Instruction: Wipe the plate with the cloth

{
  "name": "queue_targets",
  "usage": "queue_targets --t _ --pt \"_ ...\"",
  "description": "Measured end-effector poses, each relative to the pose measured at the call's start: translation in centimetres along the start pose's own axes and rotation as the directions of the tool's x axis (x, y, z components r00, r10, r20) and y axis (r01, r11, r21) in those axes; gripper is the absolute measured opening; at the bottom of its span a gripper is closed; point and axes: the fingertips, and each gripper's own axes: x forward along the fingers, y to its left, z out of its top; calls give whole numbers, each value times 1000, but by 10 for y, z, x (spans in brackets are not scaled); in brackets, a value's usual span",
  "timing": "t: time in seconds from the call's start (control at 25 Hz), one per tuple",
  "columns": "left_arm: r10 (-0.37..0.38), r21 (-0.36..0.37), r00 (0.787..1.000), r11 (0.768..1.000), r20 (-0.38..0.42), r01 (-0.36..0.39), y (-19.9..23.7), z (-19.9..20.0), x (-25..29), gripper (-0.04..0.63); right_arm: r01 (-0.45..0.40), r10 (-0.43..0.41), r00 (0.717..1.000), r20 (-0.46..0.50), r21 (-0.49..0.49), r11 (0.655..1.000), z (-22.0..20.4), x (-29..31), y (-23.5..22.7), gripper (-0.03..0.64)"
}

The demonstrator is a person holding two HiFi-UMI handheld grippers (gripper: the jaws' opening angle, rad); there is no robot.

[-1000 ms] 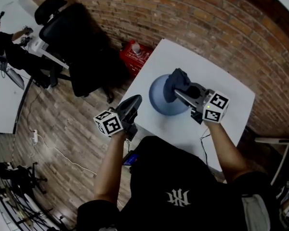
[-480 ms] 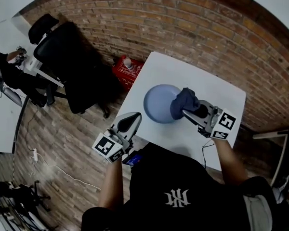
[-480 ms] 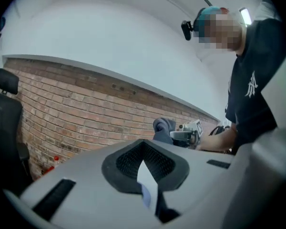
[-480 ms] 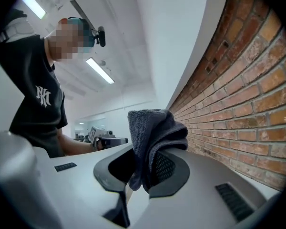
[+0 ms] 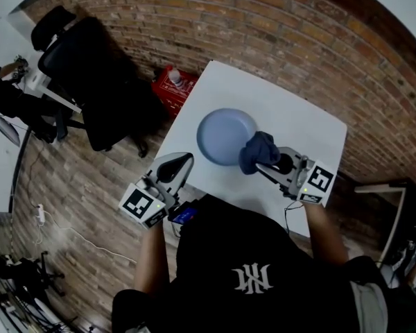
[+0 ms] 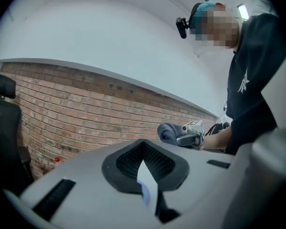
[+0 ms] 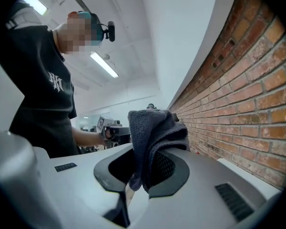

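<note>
Right now the plate point(image 5: 225, 136) is sitting on the white table point(image 5: 298, 113), with the dark cloth point(image 5: 258, 151) overlapping its rim on the person's right. The right gripper point(image 5: 267, 162) is pinching that cloth in a bunch (folds are spilling over the jaws). Wiping looks under way, and the next move is probably sweeping the cloth across the plate's middle. The left gripper point(image 5: 184, 161) is hovering at the table's edge, jaws pressed together on nothing.

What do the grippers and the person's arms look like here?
The left gripper and right gripper: pale grey shells, dark ribbed jaw pads, each with a white cube of black square markers. The person wears a black short-sleeved T-shirt with a white emblem; forearms uncovered.
</note>
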Motion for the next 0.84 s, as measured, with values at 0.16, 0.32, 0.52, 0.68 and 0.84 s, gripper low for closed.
queue_targets --t 0.16,0.32,0.52,0.68,0.84 --pt "-7 -12 1000 1000 -2 7 -9 2 4 2 -26 25 999 -24 -25 999 -1 1 3 75" --pt "-16 -25 1000 1000 24 17 -12 12 5 3 -28 27 999 -25 -38 999 5 0 3 75" --pt "-36 -56 999 998 32 38 -19 10 -2 2 -36 36 999 -19 -31 999 9 1 6 75" --pt "-25 -51 999 998 24 27 -16 8 -6 3 -28 28 1000 -2 -36 999 13 0 3 75" --pt "-19 -39 1000 999 24 20 -10 12 -9 3 -28 29 1000 8 -46 999 15 4 1 75"
